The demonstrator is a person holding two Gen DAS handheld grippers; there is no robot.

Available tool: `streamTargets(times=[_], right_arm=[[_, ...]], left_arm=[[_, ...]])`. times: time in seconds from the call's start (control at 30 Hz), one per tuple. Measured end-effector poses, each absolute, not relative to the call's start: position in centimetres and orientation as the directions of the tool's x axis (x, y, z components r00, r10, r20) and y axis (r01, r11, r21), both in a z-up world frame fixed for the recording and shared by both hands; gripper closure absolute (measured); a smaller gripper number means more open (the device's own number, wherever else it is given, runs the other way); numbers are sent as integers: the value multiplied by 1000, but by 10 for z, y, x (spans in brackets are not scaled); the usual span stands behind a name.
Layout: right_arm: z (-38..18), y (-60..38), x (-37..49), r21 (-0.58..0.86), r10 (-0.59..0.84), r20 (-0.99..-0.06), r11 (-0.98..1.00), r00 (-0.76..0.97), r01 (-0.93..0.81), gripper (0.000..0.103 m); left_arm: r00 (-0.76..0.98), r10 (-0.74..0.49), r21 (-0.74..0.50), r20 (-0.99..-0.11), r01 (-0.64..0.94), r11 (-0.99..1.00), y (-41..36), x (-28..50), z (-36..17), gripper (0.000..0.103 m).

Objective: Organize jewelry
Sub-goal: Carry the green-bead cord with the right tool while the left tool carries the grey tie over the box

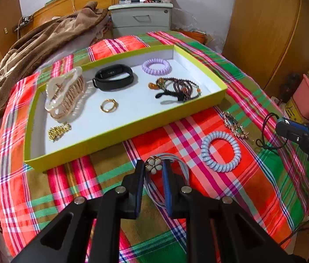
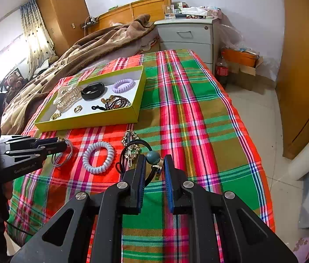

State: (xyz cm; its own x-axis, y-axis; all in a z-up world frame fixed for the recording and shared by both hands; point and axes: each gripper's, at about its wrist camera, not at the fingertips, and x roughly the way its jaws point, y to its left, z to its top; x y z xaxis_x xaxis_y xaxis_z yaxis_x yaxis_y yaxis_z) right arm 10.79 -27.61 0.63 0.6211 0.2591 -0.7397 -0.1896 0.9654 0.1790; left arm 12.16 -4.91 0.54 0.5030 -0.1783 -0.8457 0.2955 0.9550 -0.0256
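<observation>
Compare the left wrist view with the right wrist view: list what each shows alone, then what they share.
Left wrist only: the flower charm between the left gripper fingers.

Right wrist only: the teal bead of the black cord at the right gripper, a cola bottle, a paper roll.

Both: the yellow tray, the pale blue coil tie, the plaid cloth.

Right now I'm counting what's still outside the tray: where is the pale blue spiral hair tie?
The pale blue spiral hair tie lies on the plaid cloth in front of the tray, between both grippers.
</observation>
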Motion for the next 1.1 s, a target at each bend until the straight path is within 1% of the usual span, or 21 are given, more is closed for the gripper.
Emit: streamTargets(times=[0.33,0.7,0.9,1.1], right_arm=[[21,-274,107,175,263,-717,964,645,-198,86],[49,-261,129,179,296,-669,955,682,-238,86],[59,-252,154,169,302,-658,952,690,-255,86],[62,-237,192,179,333,-658,940,675,-289,86]], left_arm=[[538,-201,-40,-818,296,954,-44,117,26,86],[601,-205,-45,-773,270,962,-30,125,63,86],[617,-200,-39,-761,265,964,-27,140,72,86],[605,-211,-56,-767,265,963,-28,160,68,86]])
